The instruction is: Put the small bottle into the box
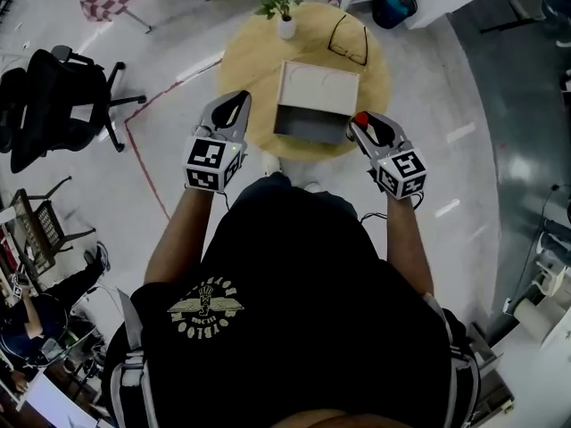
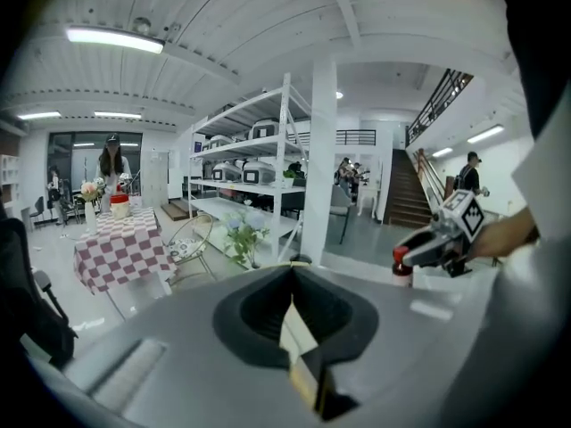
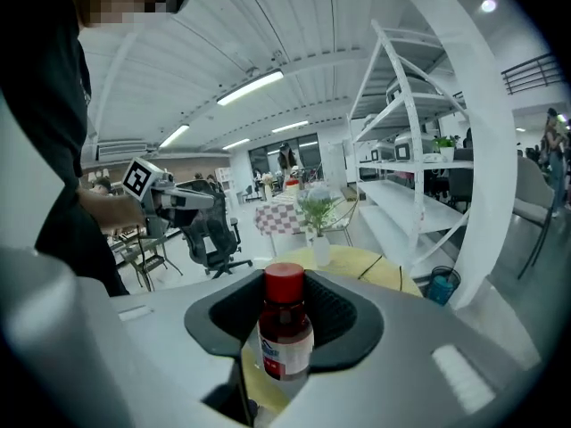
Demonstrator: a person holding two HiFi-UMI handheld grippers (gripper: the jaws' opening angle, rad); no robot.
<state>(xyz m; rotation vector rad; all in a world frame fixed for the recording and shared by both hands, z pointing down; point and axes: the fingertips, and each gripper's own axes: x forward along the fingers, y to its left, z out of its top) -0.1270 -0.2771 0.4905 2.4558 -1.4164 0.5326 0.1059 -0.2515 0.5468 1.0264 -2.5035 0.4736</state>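
Right now my right gripper (image 3: 287, 279) is clamped on the small bottle (image 3: 285, 328), which stands upright between my jaws with its red cap above them, just beside the box's (image 1: 317, 96) near right corner over the round table (image 1: 236, 61); my left gripper (image 2: 292, 275) is closed on nothing.
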